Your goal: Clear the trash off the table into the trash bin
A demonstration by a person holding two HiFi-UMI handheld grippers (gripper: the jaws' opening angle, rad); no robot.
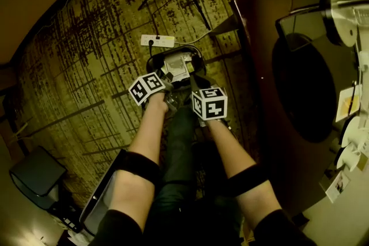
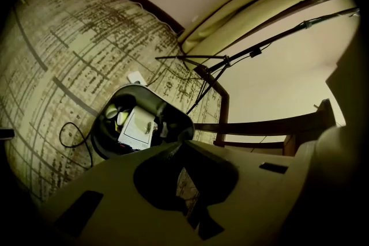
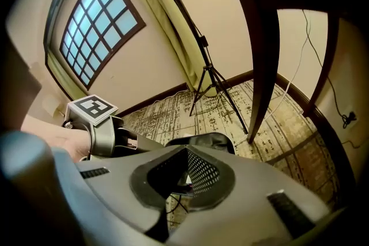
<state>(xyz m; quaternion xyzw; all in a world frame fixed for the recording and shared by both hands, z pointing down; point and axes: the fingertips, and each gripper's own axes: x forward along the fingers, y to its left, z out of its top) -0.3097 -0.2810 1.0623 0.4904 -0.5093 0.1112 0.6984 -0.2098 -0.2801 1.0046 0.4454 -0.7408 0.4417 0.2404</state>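
two closed grippers hang side by side above the trash bin (image 1: 199, 58), which stands on the carpet (image 1: 86, 66) just beside the dark table (image 1: 259, 37). the left gripper (image 2: 179, 144) is clenched with nothing in its jaws, and the right gripper (image 3: 185, 148) is equally tight and empty. white paper (image 2: 137, 127) lies inside the bin.

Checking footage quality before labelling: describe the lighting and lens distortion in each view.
Head view: dim, yellow-tinted, fisheye bends the carpet, corners dark. Left gripper view: heavy black vignette, trash bin fairly sharp. Right gripper view: brightest, daylight in the window, table leg bowed by the lens.
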